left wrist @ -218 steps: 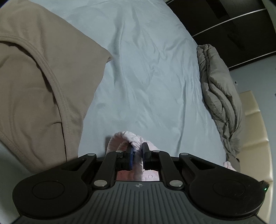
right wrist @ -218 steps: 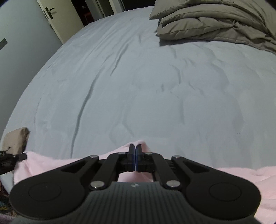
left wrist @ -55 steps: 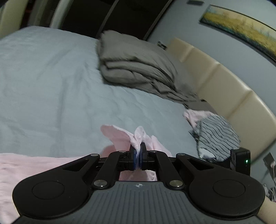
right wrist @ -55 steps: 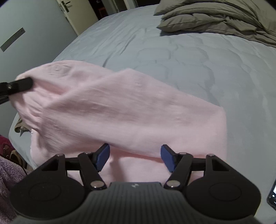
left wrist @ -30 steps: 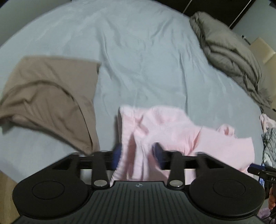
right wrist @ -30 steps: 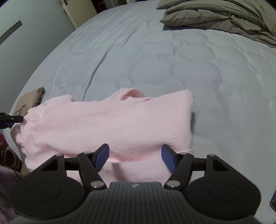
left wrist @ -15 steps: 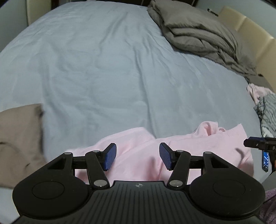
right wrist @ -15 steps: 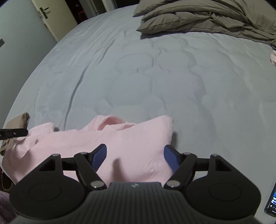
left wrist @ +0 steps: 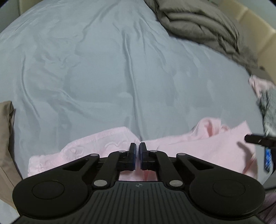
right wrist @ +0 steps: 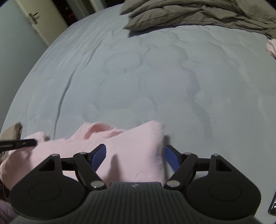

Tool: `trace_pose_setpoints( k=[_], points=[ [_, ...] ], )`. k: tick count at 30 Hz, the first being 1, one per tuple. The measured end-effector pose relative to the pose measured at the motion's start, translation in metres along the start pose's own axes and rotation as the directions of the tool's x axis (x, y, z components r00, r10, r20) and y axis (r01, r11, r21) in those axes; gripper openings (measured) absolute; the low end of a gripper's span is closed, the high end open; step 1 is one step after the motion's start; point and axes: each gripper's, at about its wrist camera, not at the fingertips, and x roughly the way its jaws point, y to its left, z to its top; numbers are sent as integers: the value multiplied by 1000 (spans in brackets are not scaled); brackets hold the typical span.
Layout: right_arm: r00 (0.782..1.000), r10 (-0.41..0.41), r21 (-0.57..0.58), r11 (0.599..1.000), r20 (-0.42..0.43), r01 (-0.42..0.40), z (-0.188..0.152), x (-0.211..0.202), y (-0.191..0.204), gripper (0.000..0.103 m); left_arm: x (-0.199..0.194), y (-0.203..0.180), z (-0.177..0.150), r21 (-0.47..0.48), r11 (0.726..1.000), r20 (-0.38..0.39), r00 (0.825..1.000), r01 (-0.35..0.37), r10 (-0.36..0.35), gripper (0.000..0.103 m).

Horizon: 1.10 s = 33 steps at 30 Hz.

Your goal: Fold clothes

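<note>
Left gripper [left wrist: 137,151] clenched, jaws just snapped together over the near edge of the pink garment [left wrist: 198,148]; pads nearly touching, possibly a thin fold of pink pinched between them, hard to confirm from this angle. Right gripper [right wrist: 134,156] released, jaws spread wide and just been opening a little further, straddling the garment's right end without pressing on it, cloth lying between the blue pads [right wrist: 99,156]. Pink garment bunched in a rough strip along the near edge of the grey-blue bed sheet [left wrist: 103,69], one lump raised toward the right end. Tan garment [left wrist: 6,137] at far left on the sheet, just apart from the pink. Folded grey duvet [right wrist: 198,13] at the far side of the bed, well apart. Striped cloth [left wrist: 269,110] at the right edge, blurred.
</note>
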Motion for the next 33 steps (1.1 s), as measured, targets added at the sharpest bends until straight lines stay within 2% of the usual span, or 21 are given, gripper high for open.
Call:
trace_pose_setpoints(
  k=[5,6,7,9,12,16,18,20,21,22,23,27,33],
  points=[
    [1000,4,111,994,-1,-4,-1,7,-16,76,-27,20,1,-100,995,89,996,-15,24,1],
    [1000,17,125,992,-8,-16,-2,10,-17,65,-33,26,1,-121,993,103,994,-19,32,0],
    [999,29,139,990,-15,-27,-2,12,-18,39,-38,33,1,-142,990,117,992,-24,41,0],
    [999,38,129,991,-18,-36,-3,15,-16,14,-48,47,0,-186,981,150,985,-59,88,0],
    [999,21,123,992,25,-24,0,13,-13,10,-60,71,-3,-260,959,186,969,-108,160,0],
    [998,7,127,992,57,-15,4,11,-9,10,-61,91,-7,-316,940,203,959,-130,200,0],
    [998,-2,109,994,60,-5,5,13,-4,12,-54,92,-7,-295,948,217,957,-124,193,0],
    [998,-28,94,995,62,22,5,14,-1,17,-46,92,-7,-283,954,195,968,-101,160,0],
    [997,-46,88,995,66,40,5,13,-1,36,-47,93,-7,-289,952,191,968,-101,160,1],
    [995,-55,85,995,79,48,5,11,-2,61,-48,93,-7,-295,950,189,968,-101,162,1],
    [994,-65,82,995,93,57,4,8,-3,64,-49,94,-7,-302,948,187,969,-102,164,3],
    [992,-72,62,996,107,66,2,-2,-8,64,-61,95,-10,-313,944,202,963,-109,178,20],
    [994,-50,59,997,92,44,-14,-16,-18,64,-80,77,-20,-272,956,223,960,-107,170,22]
  ],
)
